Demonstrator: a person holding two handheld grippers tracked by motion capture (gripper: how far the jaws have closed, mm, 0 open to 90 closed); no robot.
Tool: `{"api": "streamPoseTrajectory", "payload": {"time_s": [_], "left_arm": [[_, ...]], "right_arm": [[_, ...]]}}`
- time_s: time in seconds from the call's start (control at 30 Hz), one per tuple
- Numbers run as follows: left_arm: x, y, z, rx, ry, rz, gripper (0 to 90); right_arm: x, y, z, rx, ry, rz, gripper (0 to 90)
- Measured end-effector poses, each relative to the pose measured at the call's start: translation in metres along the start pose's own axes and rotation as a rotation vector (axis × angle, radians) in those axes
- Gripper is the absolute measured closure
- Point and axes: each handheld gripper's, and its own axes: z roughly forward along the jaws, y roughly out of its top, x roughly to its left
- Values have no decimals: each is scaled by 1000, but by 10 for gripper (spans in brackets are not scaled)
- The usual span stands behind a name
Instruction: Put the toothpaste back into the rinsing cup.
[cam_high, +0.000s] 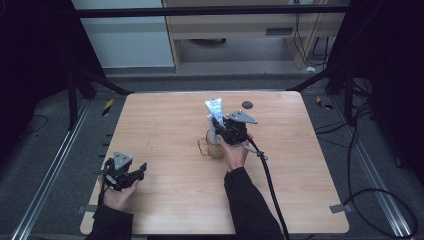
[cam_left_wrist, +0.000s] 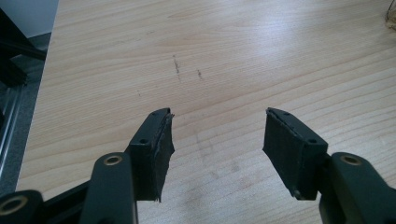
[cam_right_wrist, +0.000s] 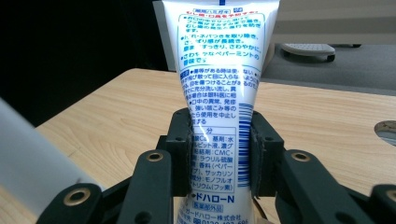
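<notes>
My right gripper (cam_high: 218, 123) is shut on a white toothpaste tube (cam_high: 214, 108) with blue print, held upright over a clear glass cup (cam_high: 215, 147) near the table's middle. In the right gripper view the tube (cam_right_wrist: 219, 70) stands pinched between both pads (cam_right_wrist: 181, 154), its crimped end up. A pale blurred rod (cam_right_wrist: 32, 154) crosses that view's lower left. My left gripper (cam_high: 140, 172) rests low at the table's front left, open, with bare wood between its pads (cam_left_wrist: 159, 149).
The wooden table (cam_high: 165, 120) has a small dark round disc (cam_high: 247, 104) at its far side. A cable (cam_high: 270, 185) trails from the right gripper toward the front edge. Black frame bars and grey floor surround the table.
</notes>
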Motion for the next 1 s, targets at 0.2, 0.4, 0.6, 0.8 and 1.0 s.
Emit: {"api": "streamPoseTrajectory", "payload": {"time_s": [0.2, 0.4, 0.6, 0.8, 1.0], "left_arm": [[0, 0, 0, 2, 0, 1, 414], [0, 0, 0, 1, 0, 2, 413], [-1, 0, 0, 1, 1, 2, 413], [-1, 0, 1, 2, 0, 1, 413], [-1, 0, 1, 4, 2, 5, 412]], "right_arm": [[0, -3, -2, 19, 18, -5, 649], [-1, -3, -5, 28, 30, -4, 643], [-2, -4, -9, 29, 40, -6, 628], [-3, -2, -14, 56, 53, -12, 584], [-6, -8, -17, 125, 46, -21, 574]]}}
